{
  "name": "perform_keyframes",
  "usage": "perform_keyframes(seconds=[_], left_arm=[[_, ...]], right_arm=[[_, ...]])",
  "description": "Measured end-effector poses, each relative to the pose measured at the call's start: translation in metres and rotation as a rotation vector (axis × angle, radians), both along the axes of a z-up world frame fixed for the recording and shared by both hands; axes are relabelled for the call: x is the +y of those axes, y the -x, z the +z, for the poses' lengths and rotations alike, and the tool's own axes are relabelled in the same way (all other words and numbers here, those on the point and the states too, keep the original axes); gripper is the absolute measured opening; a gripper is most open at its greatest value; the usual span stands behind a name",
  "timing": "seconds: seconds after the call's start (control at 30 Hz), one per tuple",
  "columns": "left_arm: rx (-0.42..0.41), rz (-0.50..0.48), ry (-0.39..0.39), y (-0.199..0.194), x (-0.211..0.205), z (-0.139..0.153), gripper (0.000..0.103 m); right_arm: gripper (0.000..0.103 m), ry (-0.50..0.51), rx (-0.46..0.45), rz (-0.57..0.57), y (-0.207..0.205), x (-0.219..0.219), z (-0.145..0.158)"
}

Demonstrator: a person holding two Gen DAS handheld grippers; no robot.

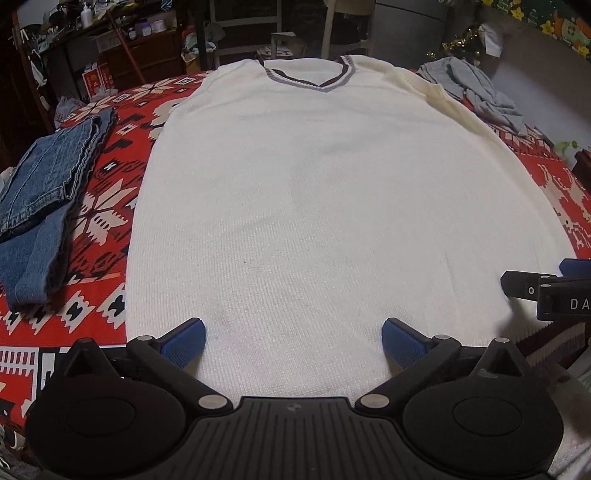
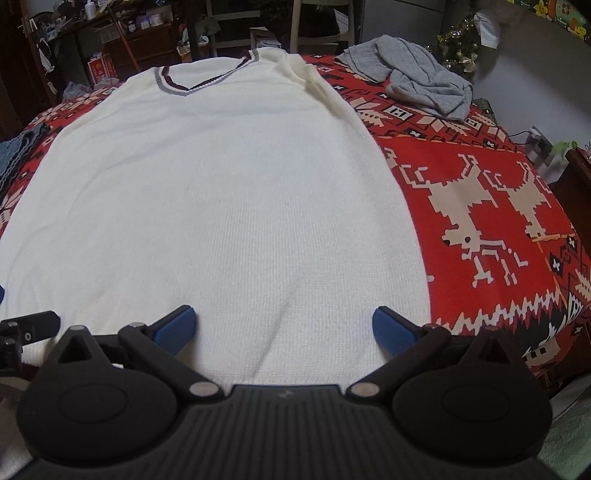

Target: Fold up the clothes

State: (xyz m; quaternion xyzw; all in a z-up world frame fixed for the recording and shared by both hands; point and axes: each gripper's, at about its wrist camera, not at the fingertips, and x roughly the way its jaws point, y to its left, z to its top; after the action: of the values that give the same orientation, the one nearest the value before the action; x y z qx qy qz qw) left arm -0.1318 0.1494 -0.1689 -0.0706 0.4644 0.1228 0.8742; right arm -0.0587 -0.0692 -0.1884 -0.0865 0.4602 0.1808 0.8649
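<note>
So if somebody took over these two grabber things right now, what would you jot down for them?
Left gripper: open, holding nothing, over the near hem of the white sweater.
Right gripper: open, holding nothing, over the same hem, nearer its right side.
Sweater lies flat, V-neck at the far end, on the red patterned blanket.
Done: jeans lie folded to its left.
Left: the sweater is not yet folded; a crumpled grey garment waits at far right.

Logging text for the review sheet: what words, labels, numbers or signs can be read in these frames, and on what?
"DA": white letters on the right hand-held gripper, cut off by the left wrist view's edge.
Red box on the far floor: print too blurred to read.
Bottles and jars on the back shelf: labels too small.
Nothing else is readable.
</note>
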Motion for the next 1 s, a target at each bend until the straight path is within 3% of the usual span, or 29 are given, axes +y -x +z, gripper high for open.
perform_keyframes(seconds=[0.7,1.0], left_arm=[[-0.003,-0.037,-0.005,0.0,0.002,-0.001,0.103],[-0.096,-0.019,-0.033,0.011,-0.004,-0.005,0.103]], right_arm=[[0.102,-0.021,-0.05,-0.013,0.007,-0.002,-0.001],[0.102,-0.019,-0.052,-0.016,0.006,-0.001,-0.001]])
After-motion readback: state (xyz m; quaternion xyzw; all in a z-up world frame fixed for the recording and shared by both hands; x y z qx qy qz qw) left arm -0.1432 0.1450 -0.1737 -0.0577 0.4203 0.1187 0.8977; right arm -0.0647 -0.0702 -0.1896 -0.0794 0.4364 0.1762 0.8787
